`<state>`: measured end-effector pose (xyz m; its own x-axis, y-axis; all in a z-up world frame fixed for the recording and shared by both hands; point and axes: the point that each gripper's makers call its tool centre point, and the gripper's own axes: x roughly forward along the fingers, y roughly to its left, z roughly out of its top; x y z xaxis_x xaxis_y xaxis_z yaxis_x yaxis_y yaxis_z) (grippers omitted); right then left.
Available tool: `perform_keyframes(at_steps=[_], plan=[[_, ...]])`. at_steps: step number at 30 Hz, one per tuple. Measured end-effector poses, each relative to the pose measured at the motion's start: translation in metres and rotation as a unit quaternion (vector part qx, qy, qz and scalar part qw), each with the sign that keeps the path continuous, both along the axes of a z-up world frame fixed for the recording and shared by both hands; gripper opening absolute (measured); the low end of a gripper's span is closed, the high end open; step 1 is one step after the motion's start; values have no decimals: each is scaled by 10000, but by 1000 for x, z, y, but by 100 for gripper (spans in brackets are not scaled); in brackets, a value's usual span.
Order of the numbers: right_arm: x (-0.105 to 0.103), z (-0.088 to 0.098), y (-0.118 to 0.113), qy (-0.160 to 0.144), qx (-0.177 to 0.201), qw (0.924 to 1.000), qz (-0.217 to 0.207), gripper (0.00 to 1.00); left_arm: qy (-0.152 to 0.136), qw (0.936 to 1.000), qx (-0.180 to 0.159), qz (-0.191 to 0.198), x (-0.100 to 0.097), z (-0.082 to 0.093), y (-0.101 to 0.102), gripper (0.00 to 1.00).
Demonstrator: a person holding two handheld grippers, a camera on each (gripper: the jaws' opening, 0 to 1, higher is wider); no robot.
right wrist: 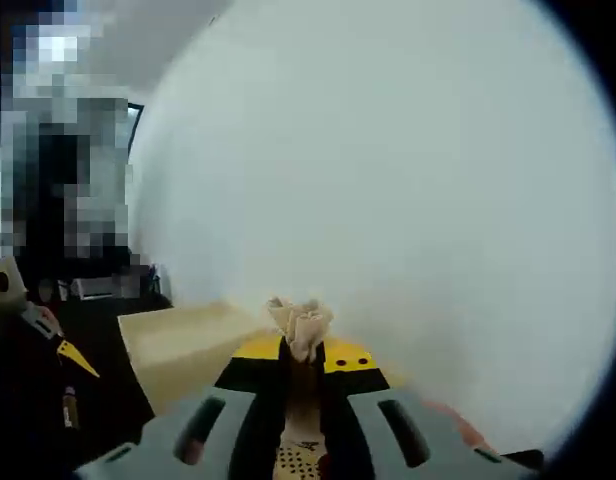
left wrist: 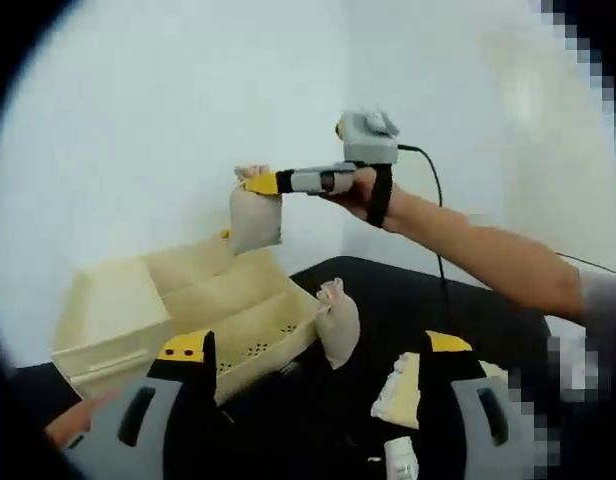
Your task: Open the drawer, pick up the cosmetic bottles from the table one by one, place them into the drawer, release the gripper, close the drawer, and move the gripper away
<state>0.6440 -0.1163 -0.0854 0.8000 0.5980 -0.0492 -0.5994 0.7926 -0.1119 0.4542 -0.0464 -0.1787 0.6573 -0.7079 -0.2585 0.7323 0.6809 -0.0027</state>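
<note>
In the left gripper view, a cream drawer box (left wrist: 168,310) sits at the far left on the black table (left wrist: 428,310), pulled open, with a dotted, perforated front wall. The left gripper (left wrist: 318,385) rises from the bottom of that view with its yellow-tipped jaws standing wide apart and nothing between them. Just right of the drawer's corner a small beige pouch (left wrist: 338,322) stands upright on the table, its neck gathered at the top. Further right, near the right jaw, lies a crumpled pale cloth (left wrist: 400,390), and below it a small white bottle (left wrist: 400,458) at the bottom edge.

Above the drawer, the right gripper (left wrist: 256,183) reaches in from the right, held by a hand (left wrist: 360,195). Its jaws are pinched on the top of a second beige pouch, the hanging pouch (left wrist: 255,215), which dangles in the air over the drawer's back part, clear of the table.

The right gripper view looks along those closed jaws: the gathered neck of the hanging pouch pokes up between them, with a pale wall (right wrist: 388,180) behind and the drawer's cream edge at lower left. At the far left, part of the other gripper's yellow tip shows.
</note>
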Motion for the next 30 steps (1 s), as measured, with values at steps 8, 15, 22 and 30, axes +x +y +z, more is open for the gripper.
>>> perform_keyframes(at_steps=[8,15,22,30], plan=[[39,-14,0,-46,-17,10000,17,9,-201,9998,51,-30,-4,7,9,75],[50,-27,1,44,364,9993,-5,9,-212,9997,108,-99,-6,-3,5,74],[61,-36,10,82,390,9992,-21,9,-129,9995,258,-92,3,-13,9,73],[59,-50,6,54,402,9991,-125,9,-187,9995,239,-123,11,-8,13,73]])
